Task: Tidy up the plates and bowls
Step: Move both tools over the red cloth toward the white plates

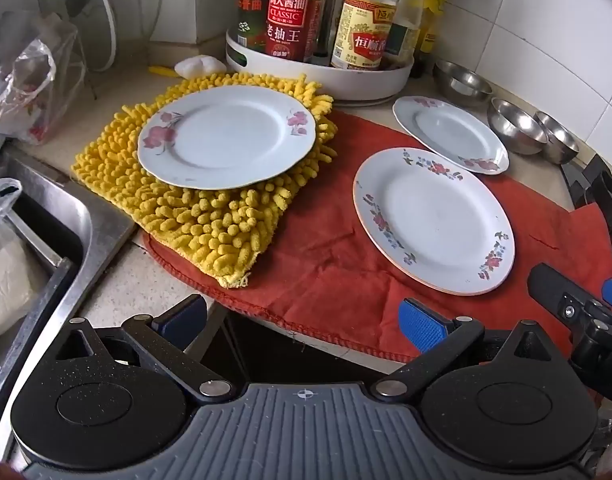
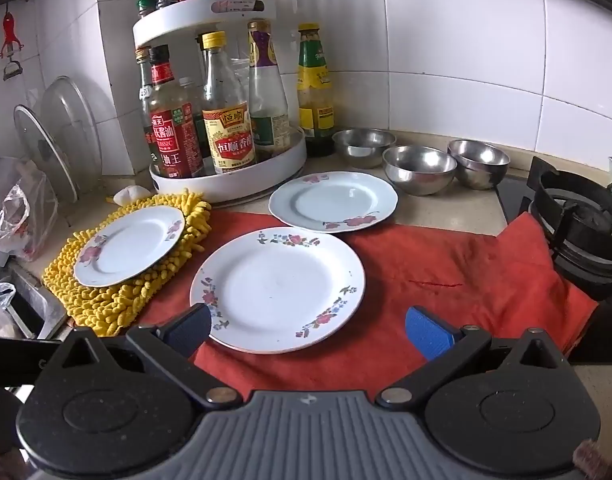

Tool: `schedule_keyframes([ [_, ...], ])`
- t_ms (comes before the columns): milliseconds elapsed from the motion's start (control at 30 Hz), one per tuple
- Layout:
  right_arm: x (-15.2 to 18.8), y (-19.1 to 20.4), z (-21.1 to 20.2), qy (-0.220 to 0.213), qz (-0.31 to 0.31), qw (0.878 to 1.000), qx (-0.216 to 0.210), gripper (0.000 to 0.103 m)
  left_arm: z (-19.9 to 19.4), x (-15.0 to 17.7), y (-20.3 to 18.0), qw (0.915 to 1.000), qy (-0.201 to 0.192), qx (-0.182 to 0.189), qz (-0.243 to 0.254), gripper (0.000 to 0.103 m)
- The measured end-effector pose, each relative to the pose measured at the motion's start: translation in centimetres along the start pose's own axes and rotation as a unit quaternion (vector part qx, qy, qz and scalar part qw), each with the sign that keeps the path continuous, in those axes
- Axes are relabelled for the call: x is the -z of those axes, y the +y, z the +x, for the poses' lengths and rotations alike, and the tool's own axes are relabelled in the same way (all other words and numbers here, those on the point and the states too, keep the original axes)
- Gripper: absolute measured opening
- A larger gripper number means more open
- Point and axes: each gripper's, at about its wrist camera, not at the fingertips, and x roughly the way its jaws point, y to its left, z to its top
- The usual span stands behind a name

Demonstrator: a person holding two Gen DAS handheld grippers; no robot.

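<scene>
My left gripper [image 1: 303, 322] and right gripper [image 2: 306, 330] are both spread wide, holding nothing, above 3 plates [image 2: 277, 294] and 3 steel bowls [image 2: 420, 170].

Glossy glazed plates [image 2: 277, 292]; shiny steel bowls [image 2: 420, 168]; shaggy yellow chenille mat [image 1: 209, 224]; matt red cloth [image 2: 446, 280]; glass bottles [image 2: 225, 120]; white plastic rack [image 2: 233, 188]; speckled stone surface [image 1: 145, 280].
</scene>
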Motion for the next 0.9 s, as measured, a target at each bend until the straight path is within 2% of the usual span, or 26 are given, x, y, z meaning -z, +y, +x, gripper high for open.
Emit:
schedule_keyframes([
  [900, 0.21, -0.1, 0.93, 0.018, -0.002, 1.0, 0.016, 0.1, 0.83, -0.34, -0.21, 1.0, 0.004, -0.001, 0.006, 0.103],
])
